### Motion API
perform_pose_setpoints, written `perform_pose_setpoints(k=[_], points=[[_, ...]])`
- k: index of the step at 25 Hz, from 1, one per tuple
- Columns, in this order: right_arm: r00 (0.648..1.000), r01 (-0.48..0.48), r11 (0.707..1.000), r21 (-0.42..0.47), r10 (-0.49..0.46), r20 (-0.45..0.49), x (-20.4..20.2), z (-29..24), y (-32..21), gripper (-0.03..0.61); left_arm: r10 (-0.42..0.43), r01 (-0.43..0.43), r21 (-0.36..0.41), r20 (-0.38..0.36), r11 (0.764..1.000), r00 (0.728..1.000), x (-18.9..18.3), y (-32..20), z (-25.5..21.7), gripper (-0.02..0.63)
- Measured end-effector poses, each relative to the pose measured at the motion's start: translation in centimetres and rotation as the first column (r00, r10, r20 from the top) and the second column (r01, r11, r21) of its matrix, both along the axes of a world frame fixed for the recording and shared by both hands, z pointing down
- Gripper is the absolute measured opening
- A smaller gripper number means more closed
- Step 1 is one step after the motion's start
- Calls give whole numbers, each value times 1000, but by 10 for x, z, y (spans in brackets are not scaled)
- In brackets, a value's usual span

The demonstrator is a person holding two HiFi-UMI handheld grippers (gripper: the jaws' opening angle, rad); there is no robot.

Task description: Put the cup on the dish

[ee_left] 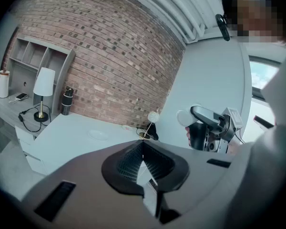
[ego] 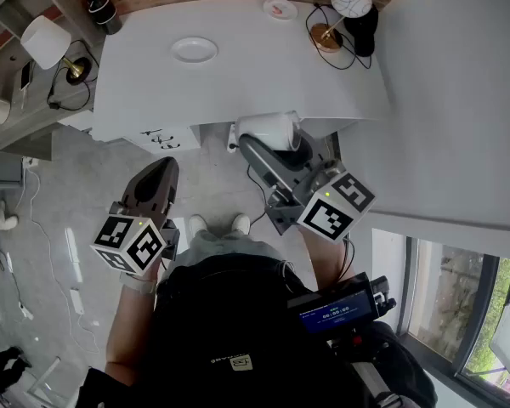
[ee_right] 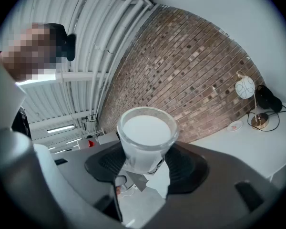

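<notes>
Distance is the chief hazard in the head view: the white cup is clamped in the right gripper, short of the table and well apart from the dish. In the left gripper view, the left gripper is seen closed and empty. In the right gripper view, the cup is pinched between wide-set jaws; a slip in transit or a tilted landing could be caused.

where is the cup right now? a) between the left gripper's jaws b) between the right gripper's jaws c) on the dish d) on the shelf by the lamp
b: the cup sits clamped between the jaws of the right gripper, held off the table, while the dish has nothing on it.
</notes>
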State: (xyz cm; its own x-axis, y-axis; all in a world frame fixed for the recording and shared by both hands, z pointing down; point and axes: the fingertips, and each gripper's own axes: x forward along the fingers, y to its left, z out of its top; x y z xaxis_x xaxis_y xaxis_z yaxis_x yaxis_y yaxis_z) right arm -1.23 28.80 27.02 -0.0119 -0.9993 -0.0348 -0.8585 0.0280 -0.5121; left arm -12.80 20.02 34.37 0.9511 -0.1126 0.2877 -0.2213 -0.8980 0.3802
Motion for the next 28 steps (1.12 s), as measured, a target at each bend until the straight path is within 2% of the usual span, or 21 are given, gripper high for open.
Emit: perform_pose_setpoints(k=[4,13,28], points=[[999,-20,1000,20,20,28,-9,-6,9,262,26,-26,5,1,1000,1000,-9,8,-5,5],[998,-50,999,18,49,46,-12,-8,9,262,25,-25,-22,10,999,1000,-21,6,-1,5],[995,-78,997,4,77,60,7,-6,-13,262,14,-14,-11,-1,1000,1000,-12,-24,-2,5]])
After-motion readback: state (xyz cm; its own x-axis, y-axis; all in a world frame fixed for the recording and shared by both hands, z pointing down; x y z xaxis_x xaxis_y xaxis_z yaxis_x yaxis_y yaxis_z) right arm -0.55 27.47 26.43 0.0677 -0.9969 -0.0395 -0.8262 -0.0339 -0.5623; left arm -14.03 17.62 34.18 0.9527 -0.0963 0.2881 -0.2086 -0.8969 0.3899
